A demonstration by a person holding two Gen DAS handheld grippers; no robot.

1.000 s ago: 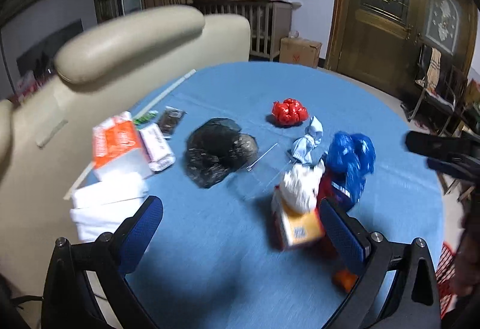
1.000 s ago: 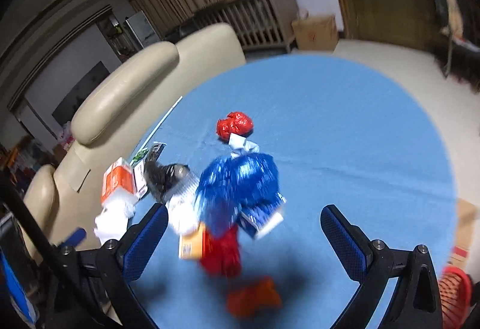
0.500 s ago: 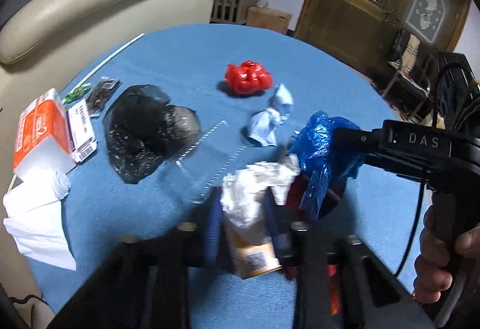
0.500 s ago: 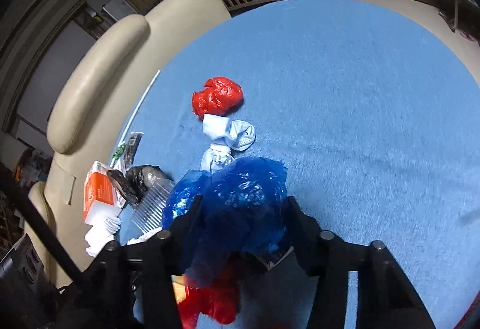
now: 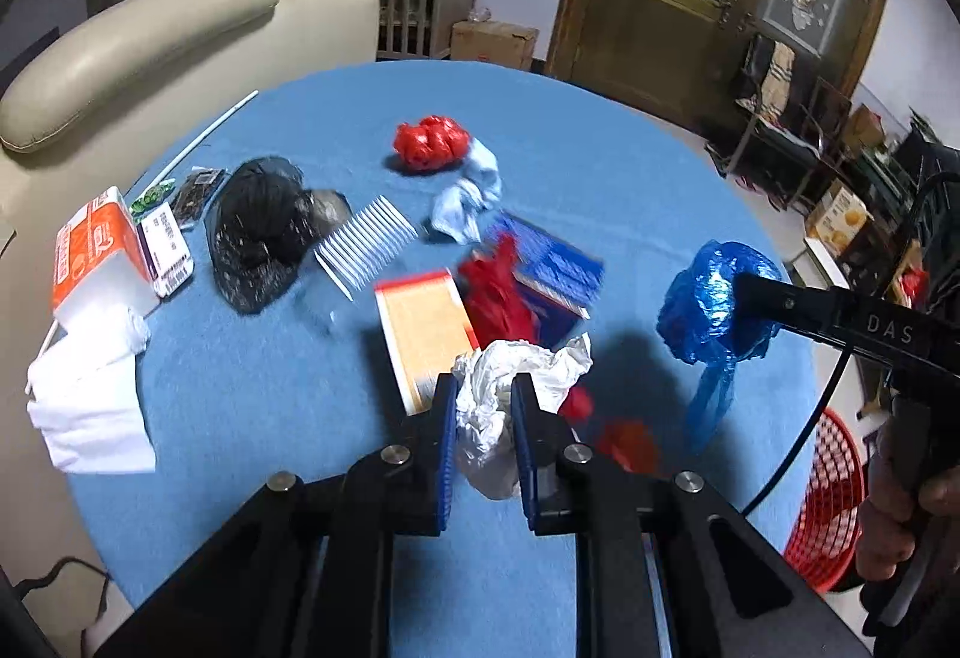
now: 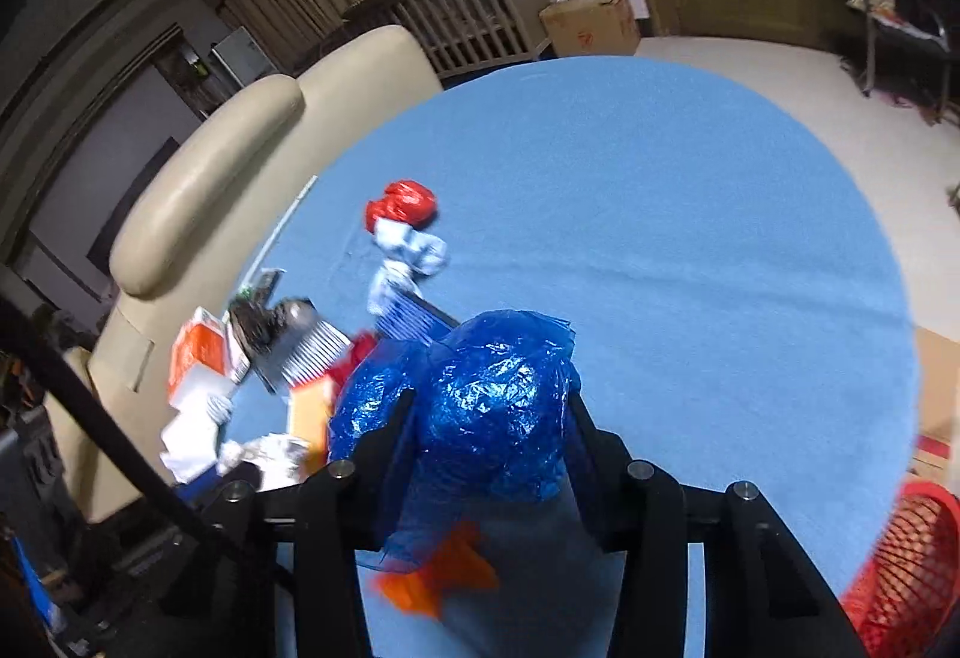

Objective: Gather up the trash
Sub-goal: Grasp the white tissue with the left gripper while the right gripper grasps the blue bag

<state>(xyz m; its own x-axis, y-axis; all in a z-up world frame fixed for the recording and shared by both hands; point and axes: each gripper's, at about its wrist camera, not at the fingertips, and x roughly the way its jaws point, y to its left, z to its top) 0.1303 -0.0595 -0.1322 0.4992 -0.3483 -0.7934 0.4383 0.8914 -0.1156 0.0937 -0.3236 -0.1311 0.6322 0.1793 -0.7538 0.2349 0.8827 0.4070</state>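
1. Left gripper [image 5: 483, 406]: jaws nearly closed, pinching a crumpled white paper wad [image 5: 510, 388] held above the round blue table [image 5: 630, 178].
2. Right gripper [image 6: 489, 418]: jaws closed in on a crumpled blue plastic bag [image 6: 492, 406], lifted clear of the table top.
3. Only the left wrist view shows the right gripper from the side, with the blue bag bunched at its tip and a tail hanging down, and the person's hand [image 5: 906, 514] on its handle.
4. Only the right wrist view shows an orange scrap [image 6: 444, 574] below the bag; blurred, so contact with the table cannot be told.
5. Red mesh basket [image 5: 831, 502] stands on the floor beyond the table's right edge, seen in both views.
6. Open room: the far and right parts of the table are bare; litter is grouped at left and centre.
7. Count on the table, left wrist view: one red bag ball [image 5: 431, 142], one black bag [image 5: 264, 232], one pale blue crumpled rag [image 5: 468, 196], one orange carton [image 5: 90, 244], one flat orange packet [image 5: 426, 334], one blue packet [image 5: 552, 262]
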